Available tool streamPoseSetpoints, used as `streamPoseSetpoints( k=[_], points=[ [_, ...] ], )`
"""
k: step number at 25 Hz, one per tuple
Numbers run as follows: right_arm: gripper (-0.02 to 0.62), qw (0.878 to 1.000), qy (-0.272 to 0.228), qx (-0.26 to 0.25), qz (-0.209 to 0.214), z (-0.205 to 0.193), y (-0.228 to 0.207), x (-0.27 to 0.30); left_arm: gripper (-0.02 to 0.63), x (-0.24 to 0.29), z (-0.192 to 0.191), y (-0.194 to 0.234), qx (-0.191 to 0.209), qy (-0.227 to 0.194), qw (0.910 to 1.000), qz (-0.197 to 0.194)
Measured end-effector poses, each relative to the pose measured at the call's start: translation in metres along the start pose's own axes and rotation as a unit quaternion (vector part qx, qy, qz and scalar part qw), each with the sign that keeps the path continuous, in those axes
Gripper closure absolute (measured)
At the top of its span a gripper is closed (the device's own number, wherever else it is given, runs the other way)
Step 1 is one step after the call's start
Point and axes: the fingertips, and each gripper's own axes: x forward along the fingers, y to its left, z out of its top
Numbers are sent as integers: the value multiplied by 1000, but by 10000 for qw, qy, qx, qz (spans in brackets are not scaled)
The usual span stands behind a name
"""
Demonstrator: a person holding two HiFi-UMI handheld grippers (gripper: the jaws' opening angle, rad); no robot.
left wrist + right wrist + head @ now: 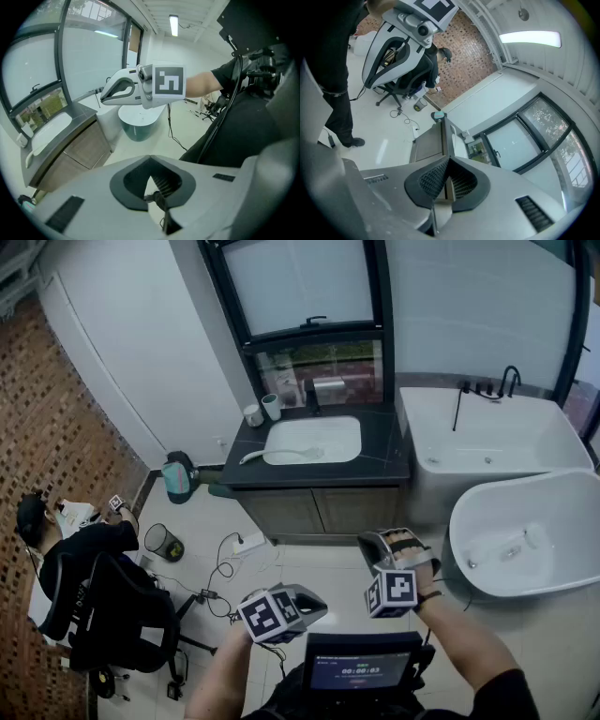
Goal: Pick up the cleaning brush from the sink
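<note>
Cleaning brush (281,455), white and long-handled, lies inside the white sink (349,429) at the upper middle of the head view, its handle end reaching over the sink's left rim onto the dark countertop (384,451). Nothing touches it. Two cups (262,411) stand at the back left corner of that countertop, and a black faucet (312,396) stands behind the sink, under the window.

Both grippers are low in the head view, well apart from the sink, over the pale floor. The left gripper (317,604) sits at lower centre and the right gripper (367,542) just up and to its right. In the left gripper view the left gripper's (150,158) jaw tips are pressed together with nothing pinched between them. In the right gripper view the right gripper's (449,159) jaws are likewise pressed together and empty.

A white oval bathtub (562,493) fills the right edge of the head view. A person (80,554) sits on a black chair at the lower left, with a round waste bin (164,542) near them.
</note>
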Motion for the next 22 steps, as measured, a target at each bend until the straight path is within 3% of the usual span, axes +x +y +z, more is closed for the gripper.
streamPoseSetpoints(
  k=[8,12,22],
  points=[
    [589,9924,24,1165,-403,89,-79,122,597,-90,-73,140,-49,-602,9958,689],
    [589,9848,-3,1669,-480,129,-132,184,597,-144,-82,221,-244,-1051,9903,881],
    [589,9723,-522,2143,-772,133,-243,326,597,-173,-64,386,-638,-1552,9818,889]
  ],
)
